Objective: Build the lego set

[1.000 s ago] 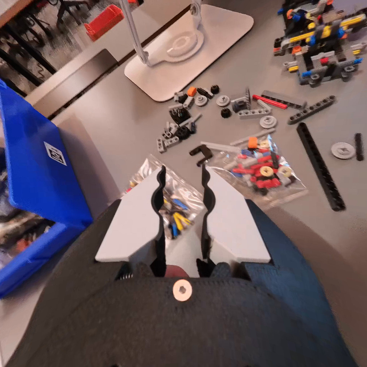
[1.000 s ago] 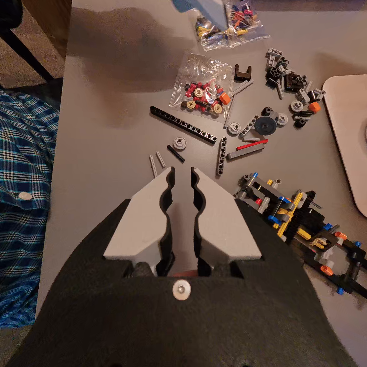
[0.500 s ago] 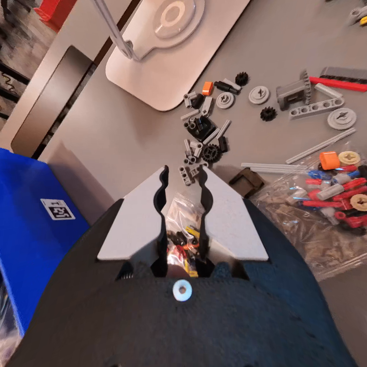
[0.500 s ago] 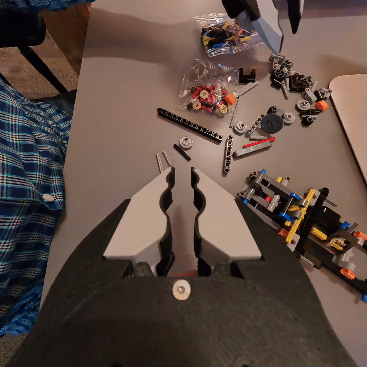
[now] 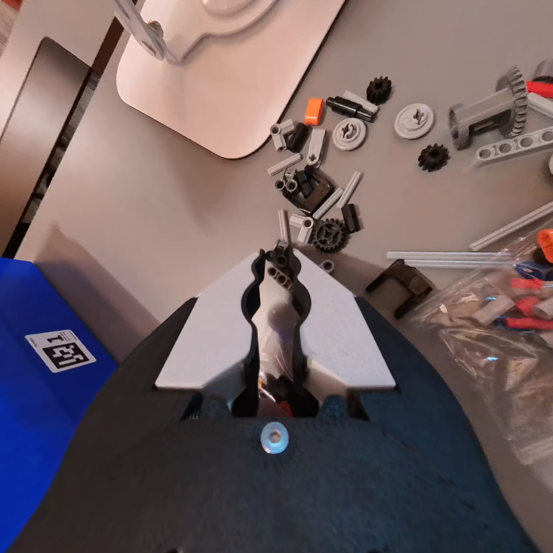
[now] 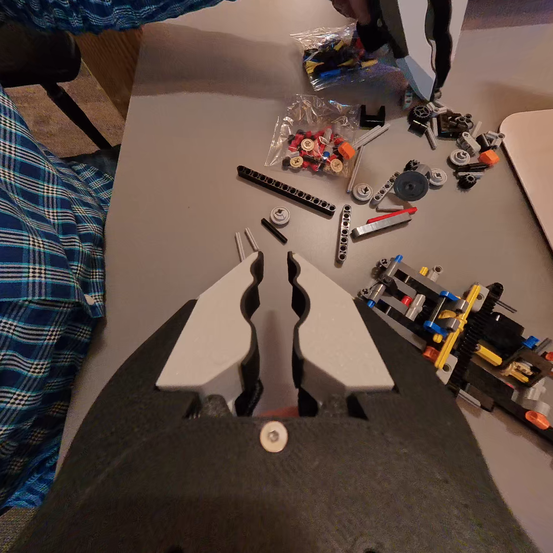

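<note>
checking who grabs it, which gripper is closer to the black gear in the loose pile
Left. The left gripper has its tips right beside the black gear, at the pile's edge. The right gripper hangs open well short of it, over bare table near the half-built model.

Each textured black gripper body (image 6: 269,478) carries two pale grey wedge fingers (image 6: 215,329) with wavy black inner pads and one silver screw (image 6: 273,436); blue plaid shirt (image 6: 45,239).
</note>
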`<action>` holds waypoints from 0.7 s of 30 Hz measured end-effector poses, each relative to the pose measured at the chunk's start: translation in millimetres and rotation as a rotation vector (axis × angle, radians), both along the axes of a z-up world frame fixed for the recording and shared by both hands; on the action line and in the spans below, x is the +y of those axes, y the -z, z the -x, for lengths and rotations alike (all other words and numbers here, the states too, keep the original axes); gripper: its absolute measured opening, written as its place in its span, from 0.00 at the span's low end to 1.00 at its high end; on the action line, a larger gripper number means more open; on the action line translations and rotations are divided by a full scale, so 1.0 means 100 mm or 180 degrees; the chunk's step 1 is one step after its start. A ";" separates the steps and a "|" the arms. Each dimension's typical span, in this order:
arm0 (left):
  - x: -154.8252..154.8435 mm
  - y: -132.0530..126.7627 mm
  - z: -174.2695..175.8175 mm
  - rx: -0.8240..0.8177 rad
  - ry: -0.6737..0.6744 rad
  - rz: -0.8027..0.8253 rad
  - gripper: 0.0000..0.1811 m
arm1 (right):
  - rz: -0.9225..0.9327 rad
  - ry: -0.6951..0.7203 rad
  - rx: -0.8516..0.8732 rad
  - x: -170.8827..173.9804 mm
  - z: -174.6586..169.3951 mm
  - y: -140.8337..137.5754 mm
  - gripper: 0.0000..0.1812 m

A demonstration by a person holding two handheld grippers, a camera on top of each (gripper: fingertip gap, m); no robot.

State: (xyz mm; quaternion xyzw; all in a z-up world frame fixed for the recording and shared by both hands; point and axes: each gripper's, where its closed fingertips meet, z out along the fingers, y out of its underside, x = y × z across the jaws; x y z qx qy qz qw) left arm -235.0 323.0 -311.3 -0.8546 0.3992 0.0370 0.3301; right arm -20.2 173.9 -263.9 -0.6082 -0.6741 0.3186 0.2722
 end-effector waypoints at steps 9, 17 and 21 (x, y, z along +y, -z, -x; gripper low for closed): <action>0.14 -0.27 -0.12 -0.0179 0.0086 -0.0197 0.10 | 0.0057 -0.0013 0.0071 0.01 -0.02 -0.01 0.07; 0.41 -0.25 -0.51 -0.0007 0.0341 -0.0237 0.09 | 0.0073 -0.0019 0.0115 0.01 -0.03 -0.03 0.07; 0.53 -0.13 -0.50 -0.0103 0.0165 0.0021 0.09 | 0.0079 -0.0019 0.0138 0.01 -0.04 -0.04 0.07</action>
